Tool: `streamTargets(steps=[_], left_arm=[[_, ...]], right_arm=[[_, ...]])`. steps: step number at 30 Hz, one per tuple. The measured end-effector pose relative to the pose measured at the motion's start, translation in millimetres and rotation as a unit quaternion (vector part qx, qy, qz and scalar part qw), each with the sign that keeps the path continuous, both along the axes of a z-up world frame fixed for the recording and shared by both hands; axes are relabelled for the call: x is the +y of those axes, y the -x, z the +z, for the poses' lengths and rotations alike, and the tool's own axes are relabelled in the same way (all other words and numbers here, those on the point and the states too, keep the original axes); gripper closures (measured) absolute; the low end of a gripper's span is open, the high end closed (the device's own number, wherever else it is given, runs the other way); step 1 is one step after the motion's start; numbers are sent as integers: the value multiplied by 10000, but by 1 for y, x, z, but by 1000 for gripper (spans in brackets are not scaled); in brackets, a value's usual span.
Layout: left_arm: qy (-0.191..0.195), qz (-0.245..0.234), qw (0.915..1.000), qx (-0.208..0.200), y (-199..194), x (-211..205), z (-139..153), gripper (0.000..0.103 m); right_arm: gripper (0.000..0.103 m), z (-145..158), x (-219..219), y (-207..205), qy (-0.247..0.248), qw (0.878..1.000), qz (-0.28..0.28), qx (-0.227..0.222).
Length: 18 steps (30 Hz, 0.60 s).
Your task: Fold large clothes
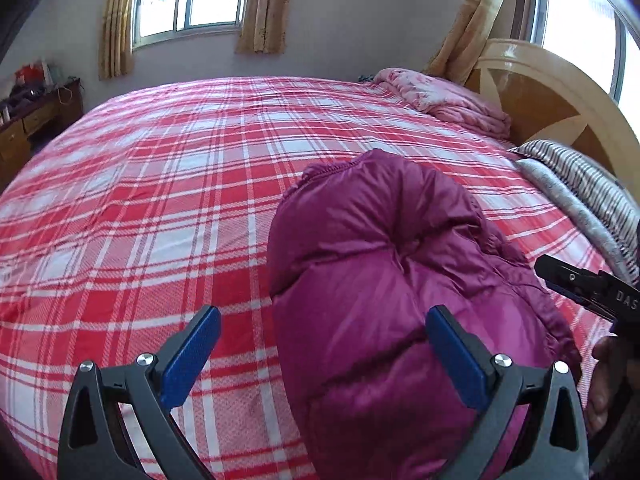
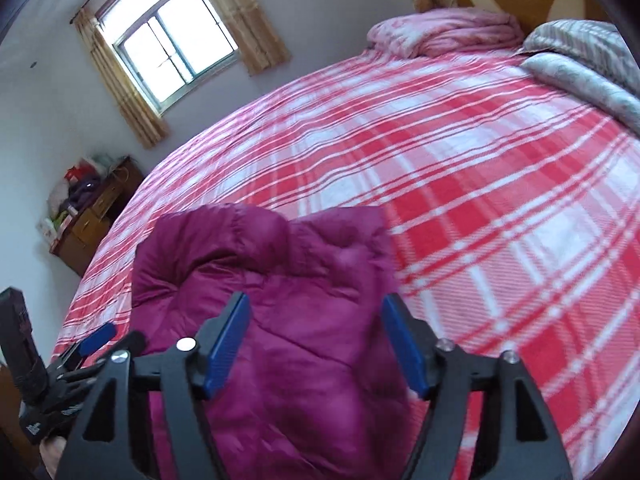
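A: Where is the magenta down jacket (image 1: 384, 280)?

B: Bundled on the plaid bed sheet (image 1: 160, 200), on the near side of the bed. The left tongs (image 1: 322, 354) stand spread wide with nothing between them: the right blue pad sits over the jacket, the left over the sheet. The right tongs (image 2: 316, 344) gape too, hovering over the jacket, gripping nothing.

A: What does one view have that the other lacks?

B: The left view shows a second window (image 1: 580, 28) by the wooden headboard (image 1: 540, 96), plus the other tool's black body at the jacket's right, lettered "DAS". The right view shows the left tongs from outside, left of the jacket.

A: The room?

B: Beyond the jacket, a folded pink quilt (image 1: 440, 96) and a striped grey quilt (image 1: 580, 184) lie by the headboard. A curtained window (image 2: 172, 48) is in the far wall, and a cluttered wooden dresser (image 2: 92, 216) stands past the bed's far edge.
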State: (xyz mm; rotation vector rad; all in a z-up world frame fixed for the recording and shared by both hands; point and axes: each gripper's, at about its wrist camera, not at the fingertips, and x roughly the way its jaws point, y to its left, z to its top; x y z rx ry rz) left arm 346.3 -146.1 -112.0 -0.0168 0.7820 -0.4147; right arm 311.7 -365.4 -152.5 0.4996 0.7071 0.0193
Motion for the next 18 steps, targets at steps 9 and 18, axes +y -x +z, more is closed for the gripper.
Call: streamTargets(steps=[9,18], left_arm=[[529,-457,9963,501,11,-3,-14,1],[876,-746,9902,792,6,-8,-29,14]], right_arm=[[30,-34,-13,14,-862,9951,406,272],[71,-45,1,16,-1137,9892,883,267]])
